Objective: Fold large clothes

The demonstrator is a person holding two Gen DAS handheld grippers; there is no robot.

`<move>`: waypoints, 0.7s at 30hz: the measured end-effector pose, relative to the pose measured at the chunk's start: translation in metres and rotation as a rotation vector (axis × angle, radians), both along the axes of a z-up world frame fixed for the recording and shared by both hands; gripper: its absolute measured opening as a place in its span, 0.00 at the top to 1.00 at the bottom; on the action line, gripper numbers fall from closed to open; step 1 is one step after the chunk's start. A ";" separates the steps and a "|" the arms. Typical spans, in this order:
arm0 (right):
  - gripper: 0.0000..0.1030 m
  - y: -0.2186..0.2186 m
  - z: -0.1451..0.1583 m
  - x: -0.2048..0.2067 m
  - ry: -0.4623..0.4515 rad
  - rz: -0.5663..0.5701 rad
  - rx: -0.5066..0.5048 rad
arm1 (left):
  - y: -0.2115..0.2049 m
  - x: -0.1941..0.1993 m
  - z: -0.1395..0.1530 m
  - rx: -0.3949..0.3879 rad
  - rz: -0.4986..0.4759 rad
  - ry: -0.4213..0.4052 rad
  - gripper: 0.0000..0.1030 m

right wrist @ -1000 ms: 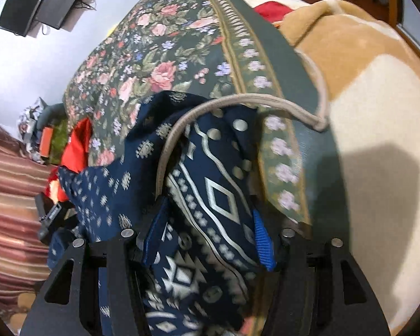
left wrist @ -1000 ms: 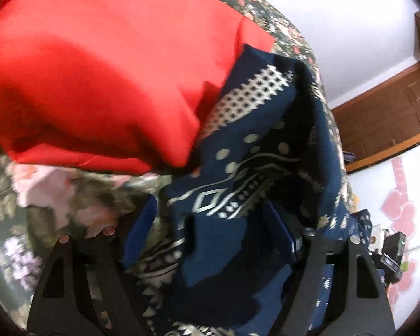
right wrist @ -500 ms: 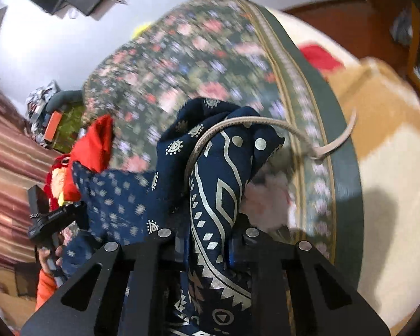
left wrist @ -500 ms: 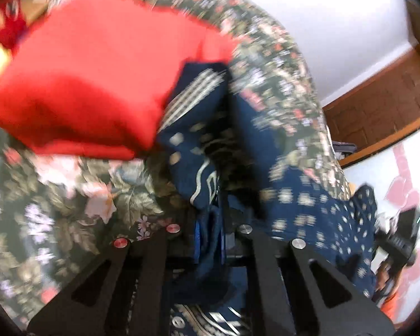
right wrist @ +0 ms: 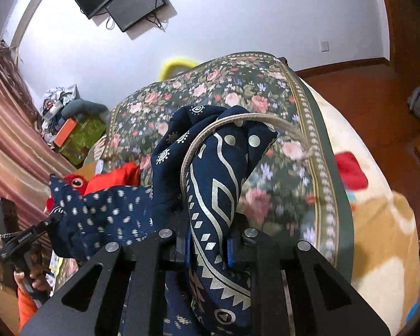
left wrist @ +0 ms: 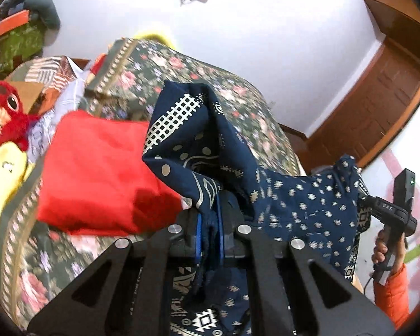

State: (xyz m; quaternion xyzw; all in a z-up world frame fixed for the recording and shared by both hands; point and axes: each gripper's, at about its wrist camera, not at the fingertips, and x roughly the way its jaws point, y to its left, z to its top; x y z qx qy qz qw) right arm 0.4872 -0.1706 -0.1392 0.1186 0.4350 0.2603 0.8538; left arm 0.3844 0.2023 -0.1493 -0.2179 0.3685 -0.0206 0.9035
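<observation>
Both tools have closed and come up since a second ago: then the jaws stood wide around the cloth low on the bed, now the navy printed garment [left wrist: 294, 196] hangs lifted between them above the floral bedspread [left wrist: 238, 106]. Left tool [left wrist: 210, 240] is pinched nearly shut on a thin bunch of the fabric; its jaws have just closed on it. Right tool [right wrist: 208, 247] also clamped, on a thicker rolled wad with the beige drawstring [right wrist: 198, 137] looping over the top; its jaws closed too, cloth between them.

Garment spans from one tool to the other, sagging in the middle, with the rest dropping below the frames. Folded red garment [left wrist: 98, 168] lies on the bedspread beside it, red plush toy [left wrist: 5, 112] further off.

Handling, my read: light, thin, limp cloth, no stiffness, drapes and bunches freely, likely a bit slick. Wadded grips could slip or hide the true edge. Better hold at corners or waistband hem, spread apart and taut. Watch the loose drawstring snagging.
</observation>
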 end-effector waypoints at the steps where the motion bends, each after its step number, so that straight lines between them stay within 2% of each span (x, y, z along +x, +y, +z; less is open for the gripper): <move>1: 0.85 0.003 -0.002 0.007 -0.001 -0.002 -0.007 | 0.003 0.010 0.000 0.007 0.016 0.009 0.92; 5: 0.85 0.016 -0.020 0.033 0.015 -0.014 -0.033 | 0.016 0.045 -0.017 0.019 0.049 0.039 0.94; 10: 0.85 0.030 -0.052 0.065 0.055 -0.047 -0.088 | 0.034 0.081 -0.039 0.115 0.112 0.075 0.99; 15: 0.83 0.023 -0.090 0.087 0.121 -0.080 -0.114 | 0.059 0.101 -0.066 0.066 0.123 0.126 0.99; 20: 0.62 0.015 -0.105 0.085 0.127 -0.106 -0.168 | 0.055 0.097 -0.085 0.117 0.098 0.185 0.99; 21: 0.62 0.014 -0.104 0.083 0.121 -0.116 -0.180 | 0.052 0.095 -0.086 0.117 0.088 0.193 0.99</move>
